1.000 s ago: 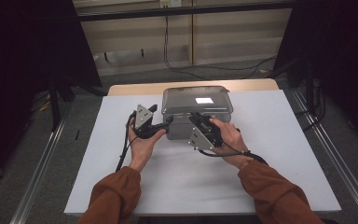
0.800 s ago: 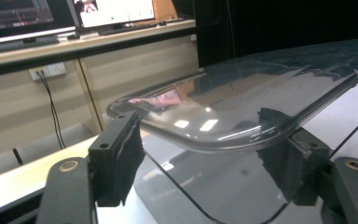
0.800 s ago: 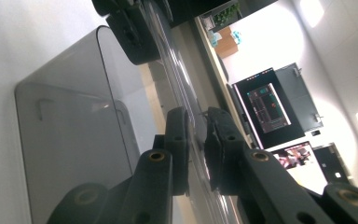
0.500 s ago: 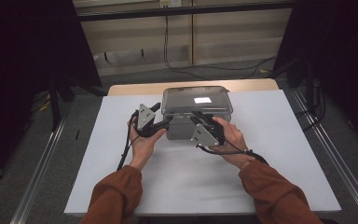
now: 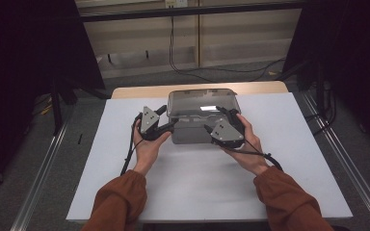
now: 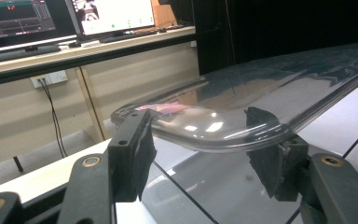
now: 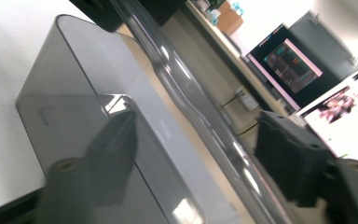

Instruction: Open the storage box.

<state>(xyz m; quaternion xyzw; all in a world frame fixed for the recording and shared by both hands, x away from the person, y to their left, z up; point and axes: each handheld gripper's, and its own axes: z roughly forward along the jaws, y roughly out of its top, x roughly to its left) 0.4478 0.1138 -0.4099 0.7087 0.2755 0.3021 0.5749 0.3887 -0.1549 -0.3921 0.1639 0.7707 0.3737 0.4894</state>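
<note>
A grey see-through plastic box with a lid stands at the middle of the white table. My left gripper is at the box's left front corner. In the left gripper view its jaws have just been closing, and the lid's curved rim runs between them; I cannot see the pads pressing on it. My right gripper is at the right front of the box. Its jaws have just been opening and stand apart, with the lid rim between them untouched.
The table's wooden back edge lies just behind the box. Metal rails run along both sides of the table. Cables hang at the wall behind, with monitors on a shelf above.
My right gripper has shifted a little to the right along the box front and its jaws have spread. My left gripper stays at the left corner, jaws narrower.
</note>
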